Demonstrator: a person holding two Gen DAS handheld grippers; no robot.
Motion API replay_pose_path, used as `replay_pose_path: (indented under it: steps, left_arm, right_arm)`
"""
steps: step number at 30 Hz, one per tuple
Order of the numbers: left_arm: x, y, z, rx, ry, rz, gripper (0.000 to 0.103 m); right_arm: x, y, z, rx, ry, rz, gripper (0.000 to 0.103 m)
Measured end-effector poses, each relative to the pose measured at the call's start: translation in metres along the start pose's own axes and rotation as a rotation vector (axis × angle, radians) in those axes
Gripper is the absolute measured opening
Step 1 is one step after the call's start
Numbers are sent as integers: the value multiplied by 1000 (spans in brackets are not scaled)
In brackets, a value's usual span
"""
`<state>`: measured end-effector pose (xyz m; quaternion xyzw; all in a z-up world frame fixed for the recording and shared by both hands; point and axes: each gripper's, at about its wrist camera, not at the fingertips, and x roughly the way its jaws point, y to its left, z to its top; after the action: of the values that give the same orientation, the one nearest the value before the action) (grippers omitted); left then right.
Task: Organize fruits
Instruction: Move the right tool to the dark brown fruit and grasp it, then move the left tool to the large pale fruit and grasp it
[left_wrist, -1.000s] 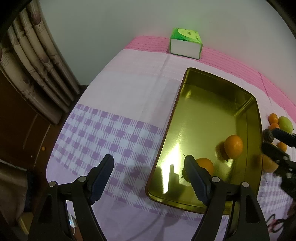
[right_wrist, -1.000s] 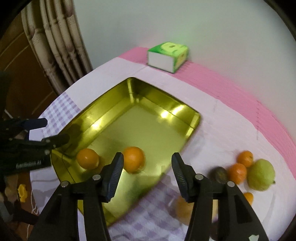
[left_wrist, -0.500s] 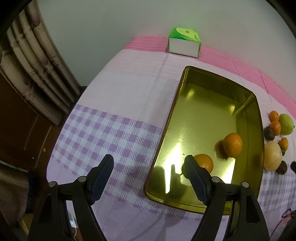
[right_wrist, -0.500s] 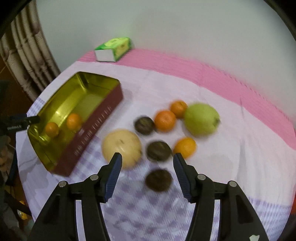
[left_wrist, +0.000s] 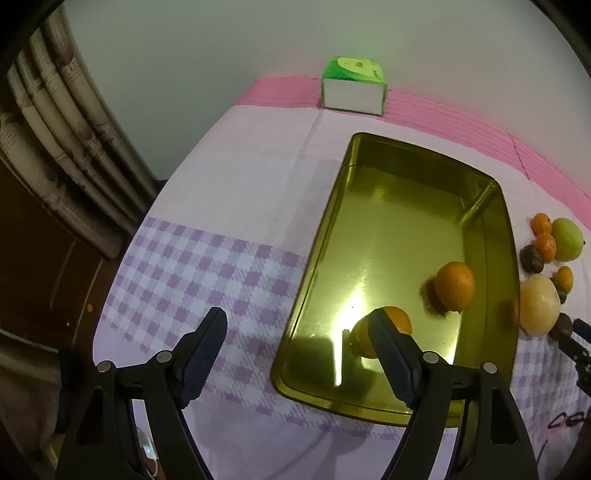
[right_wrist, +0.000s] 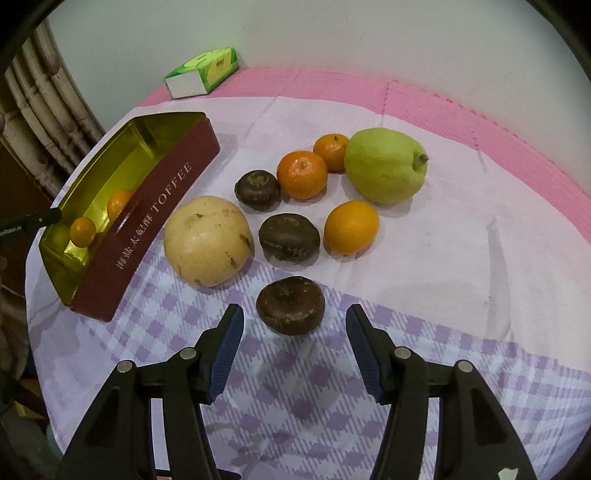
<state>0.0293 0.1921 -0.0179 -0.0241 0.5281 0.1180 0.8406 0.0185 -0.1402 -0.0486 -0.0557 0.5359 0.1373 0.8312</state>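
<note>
A gold-lined tin (left_wrist: 373, 206) (right_wrist: 159, 181) holds two oranges (left_wrist: 455, 285) (right_wrist: 83, 230). My left gripper (left_wrist: 297, 341) hangs open over the tin's near left corner, nothing between its fingers. Loose fruit lies on the cloth right of the tin: a pale round pear (right_wrist: 207, 240), a green apple (right_wrist: 386, 165), three small oranges (right_wrist: 302, 174) and three dark brown fruits. My right gripper (right_wrist: 294, 334) stands open just short of the nearest brown fruit (right_wrist: 290, 305), which sits ahead of the gap, untouched. The right gripper's tip shows in the left wrist view (left_wrist: 576, 341).
A green and white tissue box (left_wrist: 354, 88) (right_wrist: 202, 72) stands at the table's far edge by the wall. Curtains (left_wrist: 62, 147) and a dark wooden door are off the table's left side. Checked cloth (left_wrist: 207, 266) lies left of the tin.
My right gripper swung from above the tin over to the loose fruit and came down toward the nearest brown fruit. The left gripper stayed where it was.
</note>
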Motion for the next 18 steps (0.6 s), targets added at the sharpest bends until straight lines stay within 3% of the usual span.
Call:
replay_pose_path:
  steps: [7, 13, 18]
  left_arm:
    - [-11, -22, -2, 51, -10, -22, 79]
    - [-17, -53, -5, 91, -4, -87, 79]
    - [-25, -91, -7, 157, -10, -134, 79]
  right_arm:
    - [18, 1, 1, -4, 12, 7, 52]
    - [23, 6, 1, -34, -1, -1, 41]
    - [23, 4, -2, -33, -15, -7, 40]
